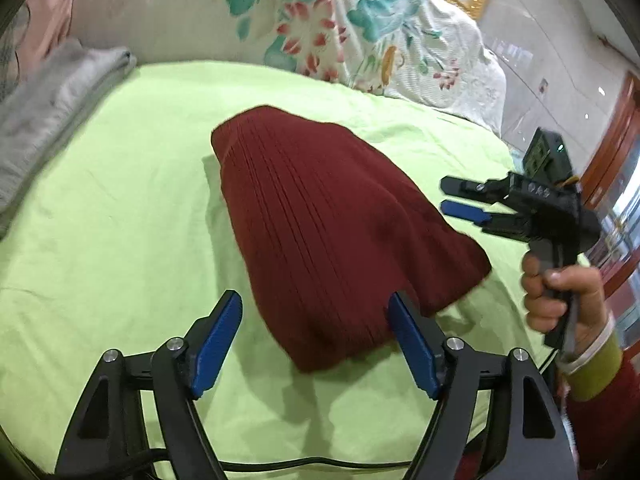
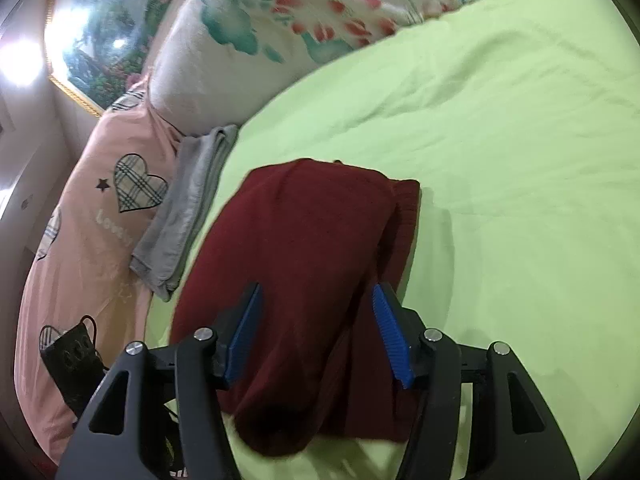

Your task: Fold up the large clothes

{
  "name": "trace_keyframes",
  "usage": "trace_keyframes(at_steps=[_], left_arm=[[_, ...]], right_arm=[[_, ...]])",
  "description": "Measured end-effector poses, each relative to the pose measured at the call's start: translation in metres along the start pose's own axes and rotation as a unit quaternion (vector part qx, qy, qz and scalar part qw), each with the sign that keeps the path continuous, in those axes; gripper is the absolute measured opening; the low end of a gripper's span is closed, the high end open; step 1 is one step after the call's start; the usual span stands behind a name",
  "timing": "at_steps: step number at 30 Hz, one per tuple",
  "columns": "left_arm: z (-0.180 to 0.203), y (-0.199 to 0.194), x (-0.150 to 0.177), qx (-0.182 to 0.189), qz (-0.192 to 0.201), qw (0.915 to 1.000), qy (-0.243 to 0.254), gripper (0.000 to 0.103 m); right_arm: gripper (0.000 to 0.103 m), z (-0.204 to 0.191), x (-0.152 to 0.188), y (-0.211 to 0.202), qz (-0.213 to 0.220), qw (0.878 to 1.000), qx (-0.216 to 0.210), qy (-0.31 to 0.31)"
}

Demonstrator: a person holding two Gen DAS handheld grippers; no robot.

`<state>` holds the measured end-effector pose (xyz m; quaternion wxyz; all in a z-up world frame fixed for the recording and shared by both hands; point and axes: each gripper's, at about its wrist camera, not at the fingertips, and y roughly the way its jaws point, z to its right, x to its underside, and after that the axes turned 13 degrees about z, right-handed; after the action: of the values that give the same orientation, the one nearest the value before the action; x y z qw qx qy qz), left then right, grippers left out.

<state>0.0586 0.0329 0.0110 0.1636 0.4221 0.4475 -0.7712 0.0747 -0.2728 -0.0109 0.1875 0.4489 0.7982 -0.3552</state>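
A dark red ribbed sweater lies folded into a compact bundle on the light green bedsheet. My left gripper hovers over its near end with the blue pads spread wide, neither one pressing on the fabric. A hand holds my right gripper just off the sweater's right side, fingers apart with nothing between them. In the right wrist view the sweater fills the space below my right gripper, whose pads stand clear of the cloth.
A folded grey garment lies beside the sweater, also visible as the grey garment at the far left. A floral cover and a pink heart-print quilt border the sheet. A black strapped object rests on the quilt.
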Motion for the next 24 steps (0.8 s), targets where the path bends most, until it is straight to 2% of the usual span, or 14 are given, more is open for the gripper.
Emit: trace_keyframes(at_steps=[3,6,9,10,14,15,16,18,21,23,24], left_arm=[[0.018,0.009,0.002,-0.016,-0.001,0.9996,0.025,0.077],[0.028,0.023,0.009,-0.038,-0.013,0.9983,0.041,0.077],[0.030,0.035,0.011,-0.063,-0.008,0.9967,0.049,0.077],[0.030,0.038,0.010,-0.083,-0.004,0.9951,0.054,0.077],[0.032,0.042,0.006,-0.108,0.010,0.9920,0.065,0.075],[0.037,0.042,0.006,-0.111,0.021,0.9906,0.077,0.060],[0.039,0.043,0.006,-0.107,0.026,0.9902,0.085,0.035],[0.045,0.043,0.004,-0.117,0.030,0.9871,0.106,0.021],[0.058,0.033,0.004,-0.122,0.047,0.9787,0.158,0.010],[0.071,0.031,0.013,-0.132,0.049,0.9662,0.216,0.008],[0.077,0.034,0.020,-0.137,0.046,0.9588,0.244,0.008]], right_arm=[[0.061,-0.005,0.012,-0.009,-0.015,1.000,-0.001,0.005],[0.062,-0.010,0.025,-0.001,-0.041,0.999,-0.004,0.005],[0.063,-0.009,0.032,0.007,-0.054,0.998,0.011,0.000],[0.063,-0.008,0.033,0.012,-0.058,0.998,0.012,0.003],[0.060,-0.006,0.031,0.028,-0.064,0.998,0.003,0.015],[0.033,-0.007,0.029,0.032,-0.065,0.998,0.006,0.011],[0.020,-0.008,0.027,0.035,-0.067,0.998,0.009,0.008],[0.018,-0.013,0.020,0.029,-0.052,0.999,-0.005,0.002],[0.017,-0.021,0.006,0.004,-0.011,0.999,-0.018,-0.024],[0.017,-0.015,0.004,-0.003,-0.010,0.999,-0.008,-0.034],[0.017,-0.007,0.005,-0.001,-0.020,0.999,0.009,-0.036]])
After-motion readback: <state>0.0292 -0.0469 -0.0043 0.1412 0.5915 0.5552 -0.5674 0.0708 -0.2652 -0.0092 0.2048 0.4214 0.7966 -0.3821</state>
